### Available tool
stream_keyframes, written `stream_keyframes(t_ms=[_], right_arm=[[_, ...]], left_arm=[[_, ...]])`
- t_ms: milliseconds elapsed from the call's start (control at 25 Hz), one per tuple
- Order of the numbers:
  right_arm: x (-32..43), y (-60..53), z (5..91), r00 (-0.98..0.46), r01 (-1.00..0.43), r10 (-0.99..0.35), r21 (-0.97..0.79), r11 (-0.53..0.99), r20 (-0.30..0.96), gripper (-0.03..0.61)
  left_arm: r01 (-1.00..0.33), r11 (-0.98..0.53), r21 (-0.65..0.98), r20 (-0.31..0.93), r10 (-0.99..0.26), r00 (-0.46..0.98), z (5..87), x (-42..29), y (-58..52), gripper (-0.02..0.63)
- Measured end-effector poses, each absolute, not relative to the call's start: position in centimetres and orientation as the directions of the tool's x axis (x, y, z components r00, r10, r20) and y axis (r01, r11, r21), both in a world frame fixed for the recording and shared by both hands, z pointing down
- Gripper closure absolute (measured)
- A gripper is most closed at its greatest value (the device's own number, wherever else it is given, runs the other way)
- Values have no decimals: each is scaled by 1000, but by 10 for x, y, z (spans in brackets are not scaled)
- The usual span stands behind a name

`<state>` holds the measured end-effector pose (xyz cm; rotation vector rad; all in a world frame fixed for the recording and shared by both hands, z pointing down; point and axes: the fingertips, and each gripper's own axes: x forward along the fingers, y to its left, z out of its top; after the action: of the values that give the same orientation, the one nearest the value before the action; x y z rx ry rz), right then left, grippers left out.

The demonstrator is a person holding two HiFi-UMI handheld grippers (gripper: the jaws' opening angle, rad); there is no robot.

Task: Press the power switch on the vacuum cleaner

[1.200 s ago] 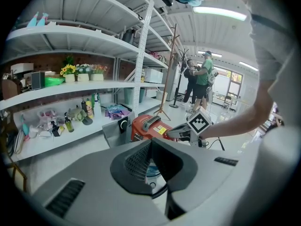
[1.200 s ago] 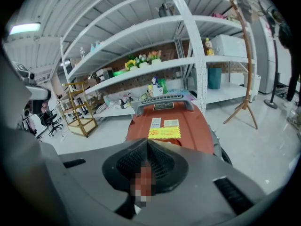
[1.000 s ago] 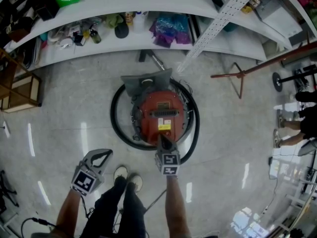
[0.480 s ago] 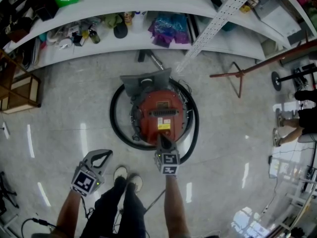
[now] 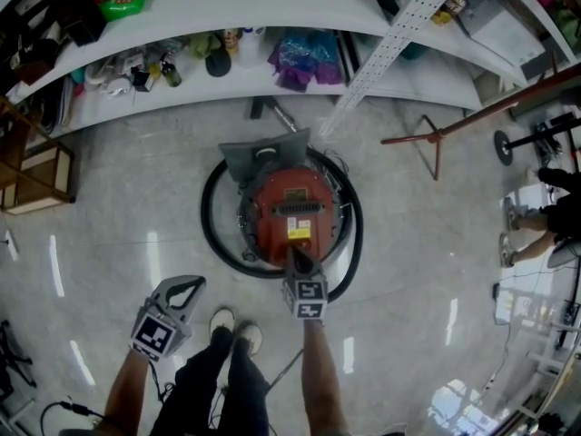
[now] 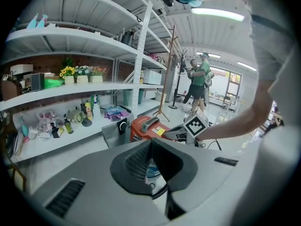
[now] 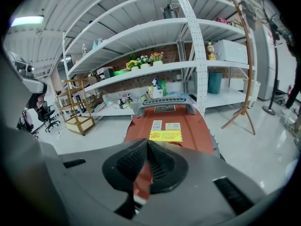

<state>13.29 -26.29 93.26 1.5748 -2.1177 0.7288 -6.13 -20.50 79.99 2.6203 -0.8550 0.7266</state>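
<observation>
The right tool (image 5: 296, 256), jaws pressed together with nothing between them, points down at the near edge of the red vacuum cleaner (image 5: 292, 203); whether its tip touches the body, and where the power switch sits, cannot be told. The vacuum cleaner stands on the floor (image 5: 127, 207) in front of a white shelf (image 5: 263, 73), ringed by its black hose (image 5: 208, 228). The left tool (image 5: 192, 283), jaws also closed and empty, hangs well apart, beside the person's shoes (image 5: 233, 327).
</observation>
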Motion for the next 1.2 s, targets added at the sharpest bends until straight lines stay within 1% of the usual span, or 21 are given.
stream_keyframes(t_ms=[600, 1200], right_arm=[[129, -242, 882, -319, -948, -771, -198, 250, 551, 568], [115, -204, 803, -316, -948, -804, -189, 255, 503, 568]], left_arm=[[-614, -778, 134, 504, -480, 718, 768, -58, -201, 621], [-602, -789, 126, 463, -490, 739, 719, -54, -186, 621]])
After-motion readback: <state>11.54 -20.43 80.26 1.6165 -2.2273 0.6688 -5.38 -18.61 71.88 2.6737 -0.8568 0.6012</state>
